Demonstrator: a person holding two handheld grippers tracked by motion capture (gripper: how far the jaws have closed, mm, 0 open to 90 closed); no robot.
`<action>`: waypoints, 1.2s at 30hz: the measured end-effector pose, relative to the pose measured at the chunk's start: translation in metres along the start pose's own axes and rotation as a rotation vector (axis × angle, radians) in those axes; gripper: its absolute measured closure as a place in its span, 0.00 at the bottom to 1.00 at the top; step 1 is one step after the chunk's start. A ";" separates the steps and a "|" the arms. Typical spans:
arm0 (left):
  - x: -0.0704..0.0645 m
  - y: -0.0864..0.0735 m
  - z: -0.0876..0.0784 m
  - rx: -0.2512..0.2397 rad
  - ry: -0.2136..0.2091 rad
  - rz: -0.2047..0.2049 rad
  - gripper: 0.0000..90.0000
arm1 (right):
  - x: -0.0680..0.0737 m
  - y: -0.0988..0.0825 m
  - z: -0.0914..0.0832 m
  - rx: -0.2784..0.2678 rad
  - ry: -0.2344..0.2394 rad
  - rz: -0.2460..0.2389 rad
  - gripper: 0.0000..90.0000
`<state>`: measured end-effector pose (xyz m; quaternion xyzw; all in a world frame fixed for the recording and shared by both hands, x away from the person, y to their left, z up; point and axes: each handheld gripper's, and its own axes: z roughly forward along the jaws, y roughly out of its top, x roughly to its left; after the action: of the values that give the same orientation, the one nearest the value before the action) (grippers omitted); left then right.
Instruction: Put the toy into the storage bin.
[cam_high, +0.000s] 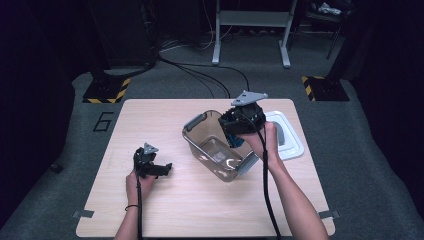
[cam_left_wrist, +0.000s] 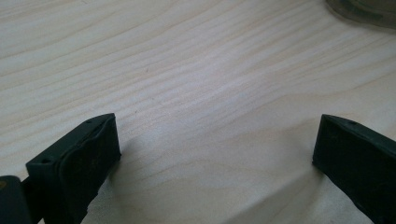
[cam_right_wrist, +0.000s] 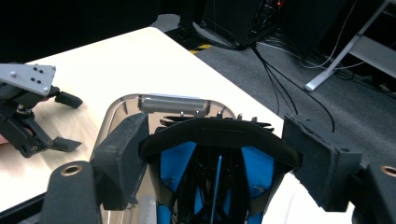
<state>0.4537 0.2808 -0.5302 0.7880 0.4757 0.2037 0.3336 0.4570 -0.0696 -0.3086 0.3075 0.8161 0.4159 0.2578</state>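
Jaws of the right gripper (cam_right_wrist: 224, 154) clamped a black-and-blue folding item (cam_right_wrist: 210, 177), probably light and springy, best held across its rim, above the clear container (cam_high: 220, 150); the left gripper (cam_left_wrist: 215, 158) gaped empty beside it.

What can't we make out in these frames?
- Black-and-blue item: bottom cut off by the right gripper view's edge; in the high view the right gripper covers it.
- Lid: partly behind the right hand in the high view.
- Bin: cropped at the left gripper view's top corner.
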 end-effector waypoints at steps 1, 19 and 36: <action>0.000 0.000 0.000 0.000 0.000 0.000 0.01 | 0.001 -0.002 0.001 0.001 0.003 0.003 0.27; 0.000 0.000 0.000 0.000 -0.001 -0.001 0.01 | 0.002 -0.052 0.020 0.022 0.051 0.104 0.27; 0.000 0.000 0.000 -0.001 0.000 -0.001 0.01 | 0.005 -0.083 0.029 0.051 0.068 0.144 0.27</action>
<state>0.4536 0.2807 -0.5302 0.7875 0.4761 0.2039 0.3341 0.4497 -0.0898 -0.3939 0.3575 0.8106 0.4225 0.1914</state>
